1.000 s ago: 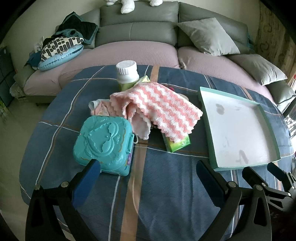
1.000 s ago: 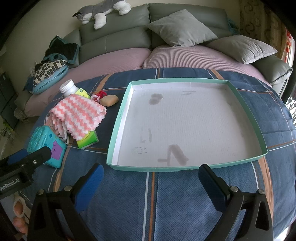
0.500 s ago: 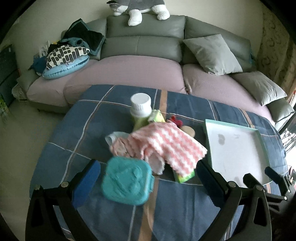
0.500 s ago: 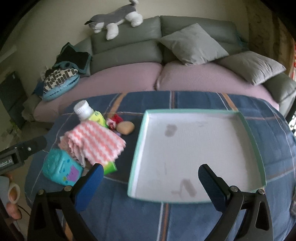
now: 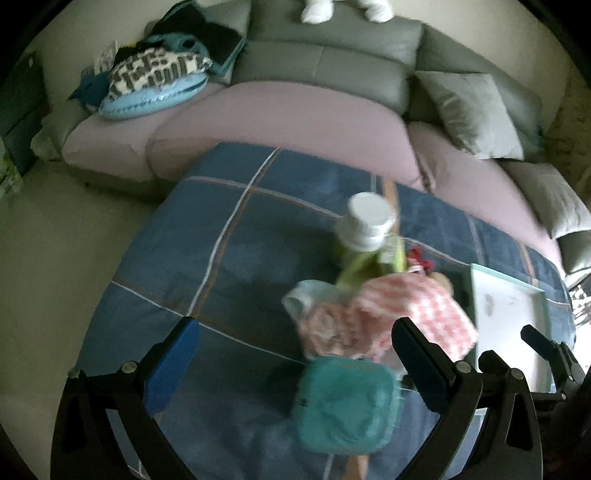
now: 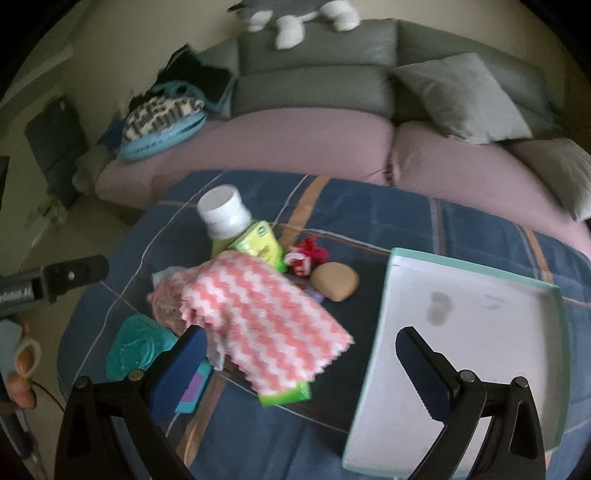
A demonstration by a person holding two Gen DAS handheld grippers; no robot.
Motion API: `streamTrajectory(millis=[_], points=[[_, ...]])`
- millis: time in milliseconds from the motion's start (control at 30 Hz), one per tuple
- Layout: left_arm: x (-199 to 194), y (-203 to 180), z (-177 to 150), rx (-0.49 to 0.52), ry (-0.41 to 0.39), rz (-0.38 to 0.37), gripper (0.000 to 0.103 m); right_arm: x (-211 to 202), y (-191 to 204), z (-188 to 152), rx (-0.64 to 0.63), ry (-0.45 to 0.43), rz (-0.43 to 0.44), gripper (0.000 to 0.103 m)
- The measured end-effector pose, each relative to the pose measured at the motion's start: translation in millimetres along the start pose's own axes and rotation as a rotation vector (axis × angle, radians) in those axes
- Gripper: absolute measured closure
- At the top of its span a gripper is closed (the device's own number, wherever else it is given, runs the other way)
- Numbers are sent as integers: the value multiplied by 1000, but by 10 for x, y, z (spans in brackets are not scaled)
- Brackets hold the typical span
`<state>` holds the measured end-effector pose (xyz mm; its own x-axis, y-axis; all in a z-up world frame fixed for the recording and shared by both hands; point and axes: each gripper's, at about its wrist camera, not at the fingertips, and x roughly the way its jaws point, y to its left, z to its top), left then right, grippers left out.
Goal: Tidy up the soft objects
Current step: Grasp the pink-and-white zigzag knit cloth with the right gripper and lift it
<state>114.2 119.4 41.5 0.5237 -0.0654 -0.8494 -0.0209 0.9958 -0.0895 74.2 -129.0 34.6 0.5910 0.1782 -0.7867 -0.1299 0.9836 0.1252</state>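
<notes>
Both hand-held grippers, left (image 5: 295, 363) and right (image 6: 297, 363), have drifted leftward, empty.

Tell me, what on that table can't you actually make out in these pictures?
- Green pack, right view: mostly under the pink-and-white cloth.
- Teal case, right view: partly behind the right claw; its embossing is motion-blurred in the left view.
- Tray, left view: cut off by the right claw.
- Red item: too blurred to identify.

a grey sofa (image 6: 317, 74) with mauve seat cushions (image 6: 258, 144) stood behind the plaid-covered table (image 5: 229, 236). a plush toy (image 6: 295, 18) lay on its backrest, grey pillows (image 6: 461, 96) at one end, piled clothes (image 5: 166, 62) at the other.
</notes>
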Motion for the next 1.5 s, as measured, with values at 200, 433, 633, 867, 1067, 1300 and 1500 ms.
streamTrajectory(millis=[200,433,633,867,1067,1300,1500], points=[[330,310,36,-64,66,-18,0,410,173,61,-50,75,4,3],[560,404,49,-95,101,-33,0,724,261,87,-70,126,17,7],[695,368,57,-95,124,-58,0,841,302,84,-76,151,37,33],[764,307,65,-94,136,-82,0,765,320,86,-82,115,46,77],[795,257,80,-92,139,-105,1,668,220,80,-39,88,61,87],[862,202,92,-104,160,-137,17,462,88,69,4,41,68,89],[856,139,62,-98,168,-165,20,315,-49,75,37,8,64,89]])
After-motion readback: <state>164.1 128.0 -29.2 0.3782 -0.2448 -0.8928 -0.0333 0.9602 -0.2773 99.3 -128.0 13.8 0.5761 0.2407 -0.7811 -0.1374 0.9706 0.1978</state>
